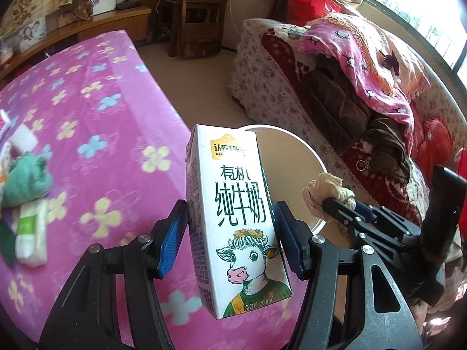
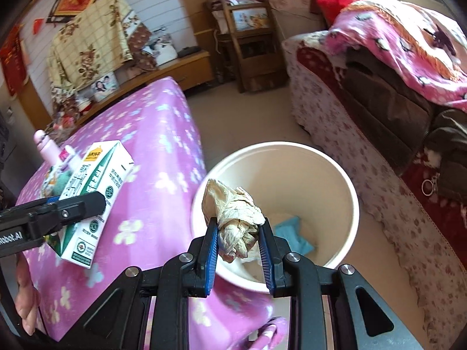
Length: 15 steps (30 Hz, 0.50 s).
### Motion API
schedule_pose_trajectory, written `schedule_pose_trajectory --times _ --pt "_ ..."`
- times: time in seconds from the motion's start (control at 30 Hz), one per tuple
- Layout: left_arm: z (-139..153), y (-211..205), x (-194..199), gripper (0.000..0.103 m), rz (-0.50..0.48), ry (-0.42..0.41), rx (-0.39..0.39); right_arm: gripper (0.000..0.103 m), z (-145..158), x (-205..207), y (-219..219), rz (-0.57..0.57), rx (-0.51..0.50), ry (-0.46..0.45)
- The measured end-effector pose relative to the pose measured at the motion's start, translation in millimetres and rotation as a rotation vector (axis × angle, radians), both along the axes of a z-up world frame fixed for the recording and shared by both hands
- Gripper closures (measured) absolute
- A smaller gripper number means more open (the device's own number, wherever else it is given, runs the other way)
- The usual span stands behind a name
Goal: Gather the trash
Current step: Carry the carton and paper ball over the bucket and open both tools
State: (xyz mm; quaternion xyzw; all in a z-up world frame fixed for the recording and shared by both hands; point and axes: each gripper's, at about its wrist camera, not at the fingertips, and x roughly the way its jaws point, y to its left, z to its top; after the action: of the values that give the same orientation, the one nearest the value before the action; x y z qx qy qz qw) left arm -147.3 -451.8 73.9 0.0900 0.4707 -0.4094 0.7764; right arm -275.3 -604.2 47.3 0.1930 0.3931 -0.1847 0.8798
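Observation:
A white milk carton (image 1: 233, 218) with a cartoon cow stands upright between the blue pads of my left gripper (image 1: 230, 227), which is shut on it. The same carton (image 2: 93, 192) shows at the left of the right wrist view, over the pink bed. My right gripper (image 2: 238, 233) is shut on a crumpled beige tissue (image 2: 236, 215), held above the near rim of a cream waste bin (image 2: 344, 180). A blue scrap (image 2: 294, 233) lies inside the bin. In the left wrist view the bin (image 1: 292, 151) sits just behind the carton, with the tissue (image 1: 324, 192) at its right.
A bed with a pink flowered cover (image 1: 96, 116) fills the left; a green cloth (image 1: 26, 180) and tissue packs (image 1: 30, 233) lie on it. A sofa piled with blankets (image 1: 364, 67) stands right of the bin. A person's hand (image 2: 26, 300) shows at lower left.

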Motion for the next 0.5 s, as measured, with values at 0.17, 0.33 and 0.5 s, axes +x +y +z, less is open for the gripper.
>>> schedule_pose_trajectory --times 0.17,0.33,0.5 --pt "-8 -21 6 0.044 -0.015 0.021 -0.008 0.078 -13 2 -16 -0.029 -0.006 0.027" --pt "-14 -35 10 0.044 -0.031 0.050 -0.043 0.078 -24 5 -28 -0.059 0.002 0.046" --pt "-14 -45 13 0.043 -0.034 0.076 -0.105 0.041 -23 10 -36 -0.108 -0.080 0.068"
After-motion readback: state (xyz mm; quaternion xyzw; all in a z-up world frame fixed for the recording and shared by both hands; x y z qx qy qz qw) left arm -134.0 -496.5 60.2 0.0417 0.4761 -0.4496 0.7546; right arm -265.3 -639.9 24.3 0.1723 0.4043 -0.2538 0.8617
